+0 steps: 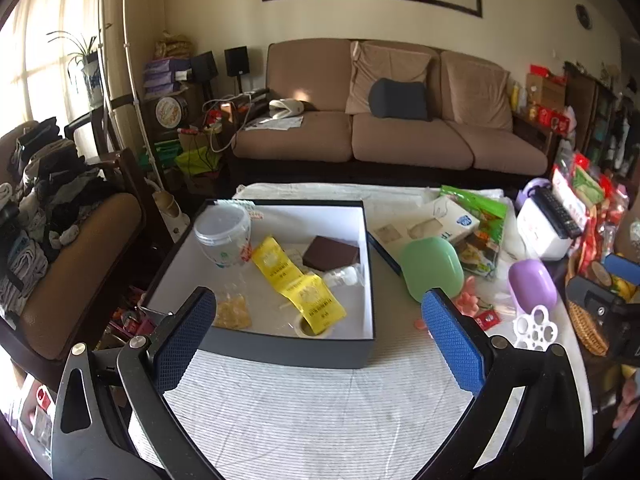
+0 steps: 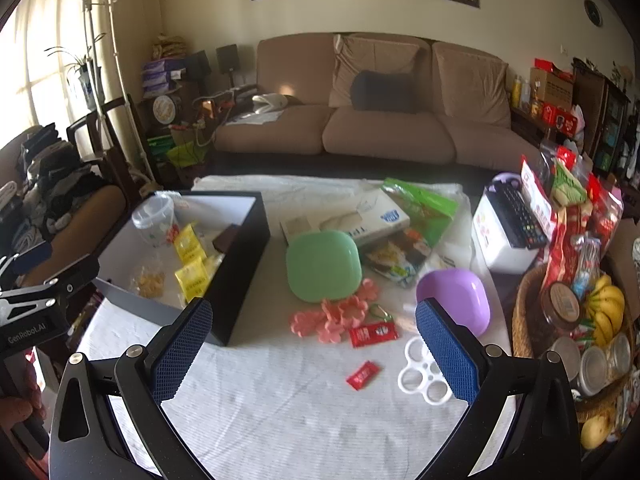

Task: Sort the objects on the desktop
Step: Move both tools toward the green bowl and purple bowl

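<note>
The left gripper (image 1: 318,330) is hovering low in the frame with its jaws released and nothing between them, pointing at the dark box (image 1: 280,348) sitting on the cloth-covered surface (image 1: 304,408). Inside the box, a clear lidded tub (image 1: 224,236) is lying toward the upper left corner, a strip of yellow packets (image 1: 298,282) is running diagonally through the middle, a brown block (image 1: 331,258) is resting at the upper right, and a clear bag of pale yellow pieces (image 1: 233,312) is sitting at the lower left.

The right gripper (image 2: 314,346) is also hanging with its jaws released and empty, low in its frame. Between the fingers, two red sachets (image 2: 373,334) are lying on the surface, the smaller one (image 2: 363,375) nearer the camera. Pink flower-shaped pieces (image 2: 338,316) are lying just above them, touching the lower edge of a green dish (image 2: 323,266). A purple dish (image 2: 456,296) is sitting at centre right, partly behind the right finger, with a white ring holder (image 2: 420,370) just below it. A white tissue box (image 2: 352,218) is lying above the green dish, and a wicker basket (image 2: 524,320) holding bananas (image 2: 608,312) is filling the right edge.
</note>
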Demonstrator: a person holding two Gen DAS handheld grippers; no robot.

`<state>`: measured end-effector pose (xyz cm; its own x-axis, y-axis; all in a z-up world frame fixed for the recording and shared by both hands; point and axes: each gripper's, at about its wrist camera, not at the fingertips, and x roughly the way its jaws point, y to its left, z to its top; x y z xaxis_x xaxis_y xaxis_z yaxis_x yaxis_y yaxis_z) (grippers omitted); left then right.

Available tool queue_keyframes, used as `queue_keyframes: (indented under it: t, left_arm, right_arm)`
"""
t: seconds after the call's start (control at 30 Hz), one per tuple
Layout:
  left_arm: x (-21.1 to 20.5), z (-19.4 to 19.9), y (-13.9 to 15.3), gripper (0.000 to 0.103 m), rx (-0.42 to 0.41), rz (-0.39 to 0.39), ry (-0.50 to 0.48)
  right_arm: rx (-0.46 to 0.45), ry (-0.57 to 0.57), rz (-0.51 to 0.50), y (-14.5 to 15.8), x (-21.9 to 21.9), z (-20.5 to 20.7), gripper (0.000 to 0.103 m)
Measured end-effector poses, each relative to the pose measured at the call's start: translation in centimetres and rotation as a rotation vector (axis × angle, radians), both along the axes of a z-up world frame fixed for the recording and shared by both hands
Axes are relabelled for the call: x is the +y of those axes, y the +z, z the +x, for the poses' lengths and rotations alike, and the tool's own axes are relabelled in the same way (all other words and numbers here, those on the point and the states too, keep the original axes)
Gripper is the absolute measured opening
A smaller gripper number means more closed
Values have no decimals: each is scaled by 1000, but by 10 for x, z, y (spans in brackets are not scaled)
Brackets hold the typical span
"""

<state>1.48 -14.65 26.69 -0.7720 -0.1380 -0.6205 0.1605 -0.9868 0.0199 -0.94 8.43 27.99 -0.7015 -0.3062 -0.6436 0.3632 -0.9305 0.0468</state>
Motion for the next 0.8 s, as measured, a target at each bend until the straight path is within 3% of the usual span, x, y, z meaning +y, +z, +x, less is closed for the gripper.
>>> queue_keyframes:
  t: [0.17, 0.33, 0.8]
  left_arm:
    - [-4, 0, 3, 103, 2, 4, -2]
    - [8, -5, -12, 103, -21, 5, -26]
    - [97, -27, -95, 103, -121, 54, -188]
  right_arm:
    - [12, 11, 11, 7, -6, -4, 103]
    - [2, -4, 25, -4, 12, -8, 103]
    - [-82, -104, 42, -83, 107, -30, 103]
